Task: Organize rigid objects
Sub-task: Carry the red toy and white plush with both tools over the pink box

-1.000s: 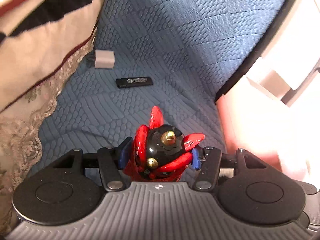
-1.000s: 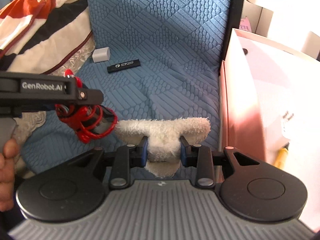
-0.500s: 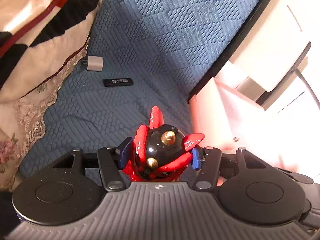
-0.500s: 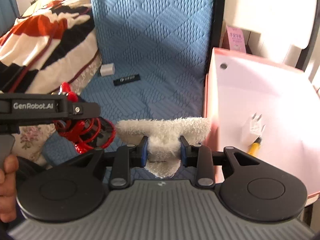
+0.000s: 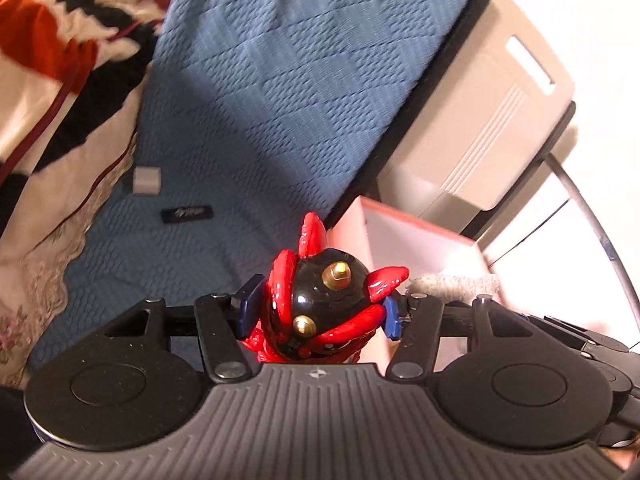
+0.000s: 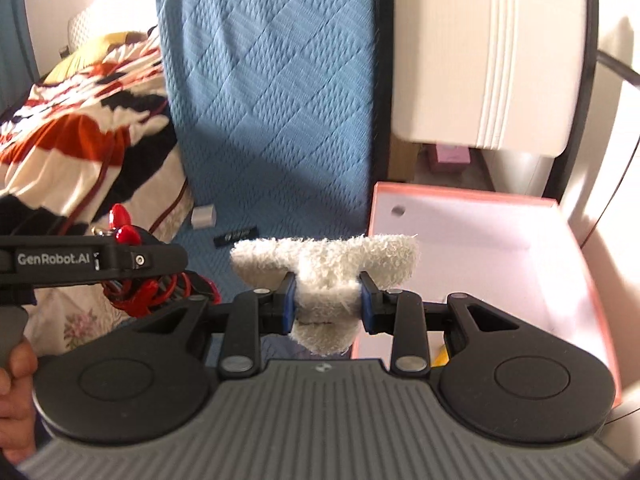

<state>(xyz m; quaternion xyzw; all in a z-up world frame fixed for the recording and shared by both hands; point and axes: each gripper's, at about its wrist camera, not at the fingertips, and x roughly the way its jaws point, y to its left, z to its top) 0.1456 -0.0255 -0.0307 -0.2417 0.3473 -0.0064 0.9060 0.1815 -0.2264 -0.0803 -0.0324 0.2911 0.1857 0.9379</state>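
While a striped blanket (image 6: 80, 136) fills the left side of the right wrist view, a person's hand (image 6: 16, 384) at the lower left edge holds the left gripper (image 5: 320, 308), which reaches in from the left with its jaws clenched on a red and black toy (image 5: 324, 304). Seen from its own camera, that toy sits at the centre of the frame between the blue pads (image 5: 250, 304), its gold studs facing the lens. Just right of the blanket, on the blue quilted mattress (image 6: 272, 100), lie a small white block (image 6: 204, 217) and, beside it, a black stick (image 6: 235, 236), both left of centre. At the centre of the right wrist view the right gripper (image 6: 328, 300) grasps a fluffy white toy (image 6: 326, 268), squeezed at its narrow middle, with its ends spreading wide above the jaws. Right of it stands an open pink box (image 6: 480, 196) with a pale inside, just beside the mattress edge. Above the box, in the upper right, a cream cabinet (image 6: 480, 60) is visible
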